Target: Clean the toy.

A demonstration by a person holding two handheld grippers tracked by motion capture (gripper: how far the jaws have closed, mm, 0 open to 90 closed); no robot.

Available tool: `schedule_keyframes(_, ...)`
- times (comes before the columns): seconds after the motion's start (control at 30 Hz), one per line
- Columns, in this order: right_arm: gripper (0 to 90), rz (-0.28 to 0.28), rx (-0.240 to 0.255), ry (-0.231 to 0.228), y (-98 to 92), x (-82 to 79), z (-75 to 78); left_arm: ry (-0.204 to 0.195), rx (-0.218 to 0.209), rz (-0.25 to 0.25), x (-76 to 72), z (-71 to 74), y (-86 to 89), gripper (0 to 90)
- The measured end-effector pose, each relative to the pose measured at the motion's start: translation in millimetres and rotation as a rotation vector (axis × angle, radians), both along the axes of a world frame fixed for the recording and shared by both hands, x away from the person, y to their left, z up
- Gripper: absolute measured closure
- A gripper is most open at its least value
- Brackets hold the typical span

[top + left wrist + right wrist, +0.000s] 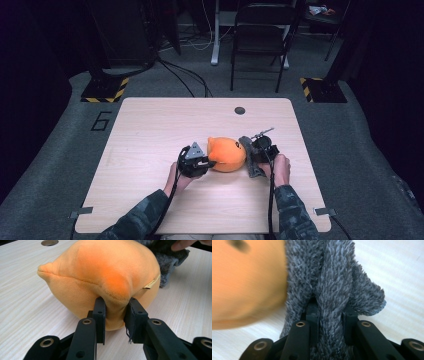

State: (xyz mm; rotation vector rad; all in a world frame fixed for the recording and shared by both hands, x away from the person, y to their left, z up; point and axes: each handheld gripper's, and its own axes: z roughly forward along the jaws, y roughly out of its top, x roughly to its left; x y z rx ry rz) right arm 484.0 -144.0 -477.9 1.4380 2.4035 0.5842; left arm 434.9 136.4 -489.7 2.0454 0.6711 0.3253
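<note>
While both hands work at the lower middle of the high view, each gripper has a hold on soft material

Orange plush toy (227,154): lies on the wooden table (150,130) just below frame centre, between the two grippers; a pointed ear sticks out to its upper left

Left gripper (202,162): clenched on a fold of the toy's orange skin; in the left gripper view the pads (100,312) pinch a ridge of fabric at lower centre, probably to anchor the toy while the other side is worked

Right gripper (252,159): grasping the grey fuzzy cloth (332,290); in the right gripper view the pile bulges up between the jaws at the bottom middle

Grey fuzzy cloth, place: pressed against the toy's right side in the high view, its loose edge trailing toward the lower right

Likely purpose: holding from opposite sides lets the cloth be pulled on or off the toy; which of the two I cannot tell

Cable hole (240,110): upper middle of the table, well apart from the work
</note>
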Motion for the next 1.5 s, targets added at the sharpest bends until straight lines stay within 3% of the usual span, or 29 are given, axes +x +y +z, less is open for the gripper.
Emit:
schedule_keyframes(0.07,73.5,-0.013,0.018,0.009,-2.0,0.7,-2.0,-0.003,0.007,0.004,-1.0,0.4,-0.2,71.5)
schedule_keyframes(0.13,73.6,-0.018,0.013,-0.015,-2.3,-1.0,4.6,-0.01,0.001,0.004,-1.4,0.3,-1.3,71.4)
schedule_keyframes(0.2,73.7,-0.016,0.016,-0.047,-1.8,-4.4,15.2,-0.012,0.002,-0.002,-1.3,0.3,-2.0,71.4)
schedule_keyframes(0.37,73.9,0.023,0.082,-0.165,1.9,-16.3,55.2,-0.019,0.011,-0.007,-2.2,0.6,-3.1,71.3)
schedule_keyframes(0.4,73.9,0.041,0.109,-0.208,5.6,-22.2,68.2,-0.022,0.011,-0.006,-3.4,0.7,-4.4,71.2)
schedule_keyframes(0.53,73.9,0.128,0.22,-0.301,24.3,-44.1,105.8,-0.04,0.024,-0.015,-6.7,2.2,-9.4,71.1)
schedule_keyframes(0.63,73.8,0.206,0.228,-0.331,45.7,-54.3,114.3,-0.053,0.033,-0.017,-7.9,2.3,-11.6,71.1)
schedule_keyframes(0.77,73.8,0.273,0.202,-0.325,68.5,-57.9,106.4,-0.045,0.023,-0.011,-8.1,2.1,-11.3,71.1)
schedule_keyframes(0.83,73.8,0.264,0.195,-0.299,77.7,-56.9,97.0,-0.051,0.032,-0.014,-7.8,2.3,-11.0,71.1)
schedule_keyframes(0.93,73.8,0.283,0.1,-0.277,85.0,-49.2,77.8,-0.05,0.04,-0.02,-7.3,1.8,-11.0,71.2)
schedule_keyframes(0.97,73.7,0.269,0.091,-0.26,86.1,-48.5,73.9,-0.047,0.041,-0.019,-7.2,1.4,-10.9,71.1)
schedule_keyframes(1.1,73.7,0.265,0.082,-0.251,82.5,-43.4,66.5,-0.038,0.036,-0.018,-6.6,0.1,-9.4,71.1)
schedule_keyframes(1.2,73.7,0.262,0.038,-0.261,81.7,-44.1,67.0,-0.031,0.03,-0.015,-6.9,0.4,-8.9,71.1)
schedule_keyframes(1.5,73.6,0.22,0.023,-0.239,65.9,-36.9,63.1,-0.017,0.013,-0.013,-3.7,-1.0,-5.5,71.2)
